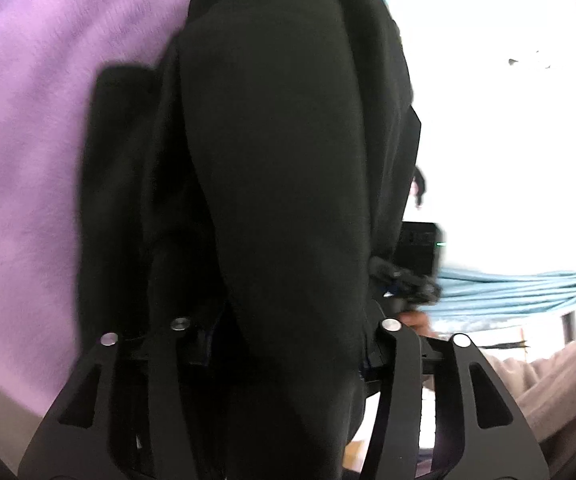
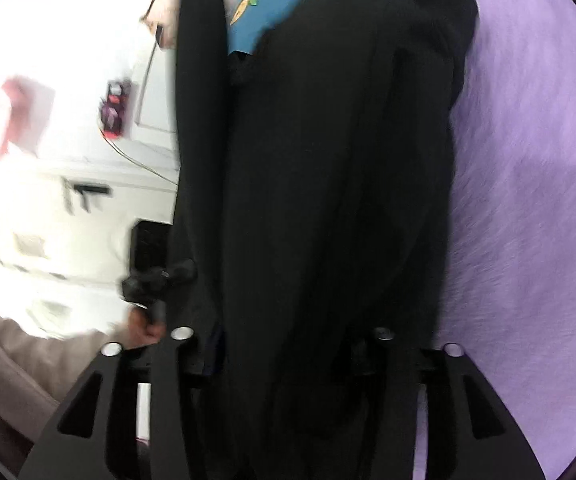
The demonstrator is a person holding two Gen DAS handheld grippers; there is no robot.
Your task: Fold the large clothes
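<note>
A large black garment (image 1: 280, 140) hangs bunched in long folds in front of the left wrist camera, above a purple blanket (image 1: 36, 140). My left gripper (image 1: 284, 332) is shut on the black garment, its fingers hidden by the cloth. In the right wrist view the same black garment (image 2: 327, 180) hangs in folds over the purple blanket (image 2: 527, 200). My right gripper (image 2: 284, 340) is shut on the black garment too, fingertips buried in the fabric. Both views are blurred by motion.
The other gripper (image 1: 407, 276) and a hand show at the garment's right edge in the left wrist view. Teal cloth (image 1: 519, 292) lies beyond. A blue patterned cloth (image 2: 264, 4) and white furniture (image 2: 68, 200) show in the right wrist view.
</note>
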